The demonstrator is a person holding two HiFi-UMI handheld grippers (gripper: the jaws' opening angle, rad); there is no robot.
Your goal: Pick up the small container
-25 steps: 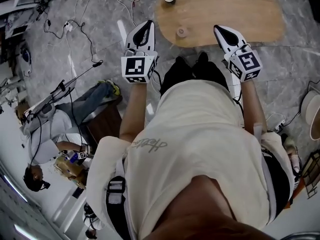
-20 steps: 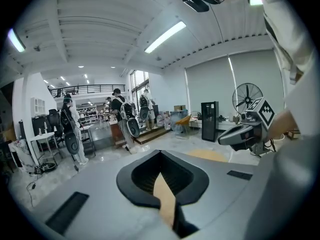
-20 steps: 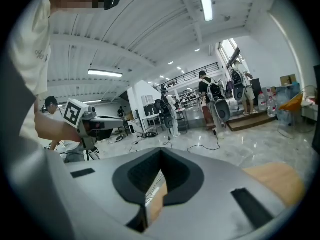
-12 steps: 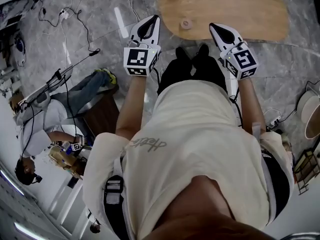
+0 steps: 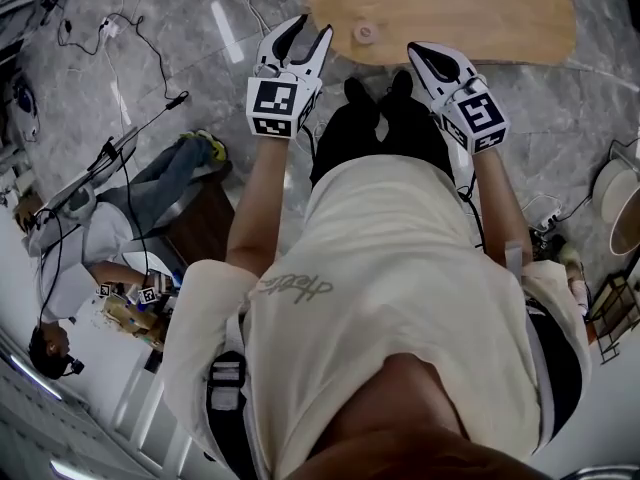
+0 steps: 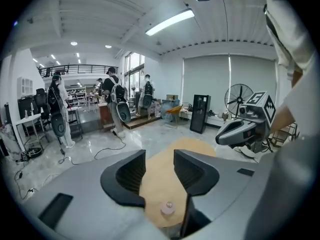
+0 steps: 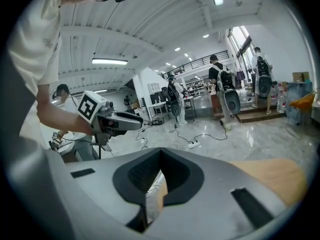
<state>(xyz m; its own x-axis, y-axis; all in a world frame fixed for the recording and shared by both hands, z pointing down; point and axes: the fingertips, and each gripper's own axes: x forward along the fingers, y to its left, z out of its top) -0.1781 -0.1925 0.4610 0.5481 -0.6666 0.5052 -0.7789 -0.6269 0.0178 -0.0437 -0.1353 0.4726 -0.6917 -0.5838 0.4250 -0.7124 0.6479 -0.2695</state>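
Small container [image 5: 365, 33]: not yet picked up, sits on the wooden table [image 5: 480, 18] just ahead of the left gripper [image 5: 312, 28], jaws opening on nothing; right gripper [image 5: 414, 48] closed, empty; reach and grasp remaining.

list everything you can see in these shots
table: one, light wood, top of the head view
small container: one, pale, on the table's near edge
floor: grey, marble look, all around
cables: several, white and black, on the floor
fan: one, black, by the far wall
other people: several, with backpacks, in the background; one more low at the head view's left
shirt: one, cream, on the person
left gripper: one, white and black, left of the container, jaws opening, nothing between them
right gripper: one, white and black, at the table's edge, shut, empty
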